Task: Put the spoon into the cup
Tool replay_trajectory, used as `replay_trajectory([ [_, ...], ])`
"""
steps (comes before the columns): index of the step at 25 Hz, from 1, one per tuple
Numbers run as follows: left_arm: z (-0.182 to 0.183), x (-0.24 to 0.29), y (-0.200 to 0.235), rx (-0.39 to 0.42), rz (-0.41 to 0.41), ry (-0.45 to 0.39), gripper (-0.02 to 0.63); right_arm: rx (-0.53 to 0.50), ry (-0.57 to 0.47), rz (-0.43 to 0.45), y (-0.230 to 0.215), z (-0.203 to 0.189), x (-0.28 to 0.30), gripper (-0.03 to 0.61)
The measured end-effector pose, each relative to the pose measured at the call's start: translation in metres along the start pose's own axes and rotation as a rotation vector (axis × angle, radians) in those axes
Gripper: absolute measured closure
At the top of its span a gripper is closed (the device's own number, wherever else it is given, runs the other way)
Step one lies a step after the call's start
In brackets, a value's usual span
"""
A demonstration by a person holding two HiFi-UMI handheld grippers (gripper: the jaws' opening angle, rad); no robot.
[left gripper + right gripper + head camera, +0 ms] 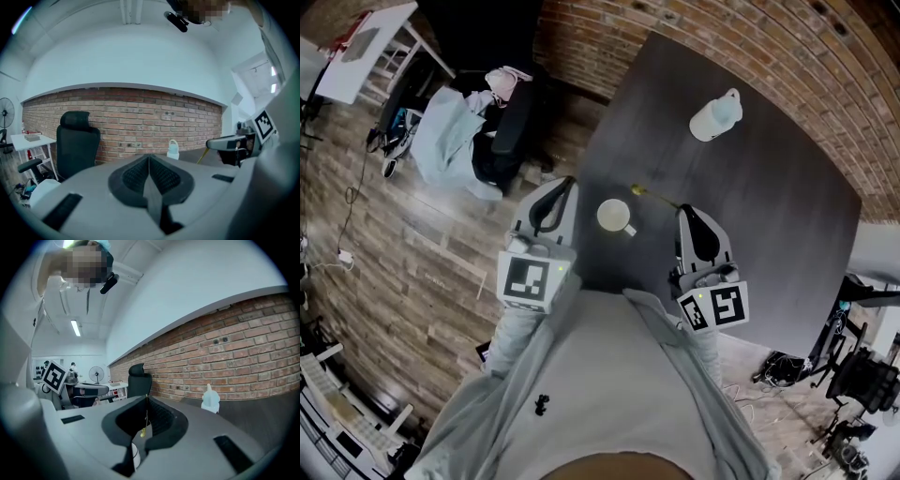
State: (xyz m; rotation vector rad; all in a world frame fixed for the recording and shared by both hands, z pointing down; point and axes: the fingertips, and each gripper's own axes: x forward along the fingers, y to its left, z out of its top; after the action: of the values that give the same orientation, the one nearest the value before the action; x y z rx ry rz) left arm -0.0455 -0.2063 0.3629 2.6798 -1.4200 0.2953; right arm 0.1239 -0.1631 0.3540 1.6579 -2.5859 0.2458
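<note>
A: Status, left to right?

B: left gripper point(564, 184) at the table point(750, 225) edge, jaws together, nothing between them; white cup point(615, 216) upright just beside it.

A: Spoon?

B: yellow spoon point(653, 195) just beyond the cup, outside it; right gripper point(684, 208) clamped on its handle; bottle point(715, 116) further back.

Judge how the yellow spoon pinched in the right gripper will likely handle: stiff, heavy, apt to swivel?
The spoon looks thin and small, so it is probably light. It juts straight from the shut right gripper without sagging, so it is likely stiff. Pinched near one end, it might swivel in the grip if it knocks the rim of the white cup.
</note>
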Motion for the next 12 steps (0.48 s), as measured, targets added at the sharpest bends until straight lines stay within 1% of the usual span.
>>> replay_trajectory([
  [5, -0.009, 0.0, 0.001, 0.003, -0.011, 0.016, 0.591, 0.023, 0.056, 0.038, 0.013, -0.02, 0.007, 0.558],
  [12, -0.023, -0.003, 0.005, -0.045, -0.008, 0.056, 0.591, 0.051, 0.147, 0.1, 0.034, -0.054, 0.02, 0.558],
])
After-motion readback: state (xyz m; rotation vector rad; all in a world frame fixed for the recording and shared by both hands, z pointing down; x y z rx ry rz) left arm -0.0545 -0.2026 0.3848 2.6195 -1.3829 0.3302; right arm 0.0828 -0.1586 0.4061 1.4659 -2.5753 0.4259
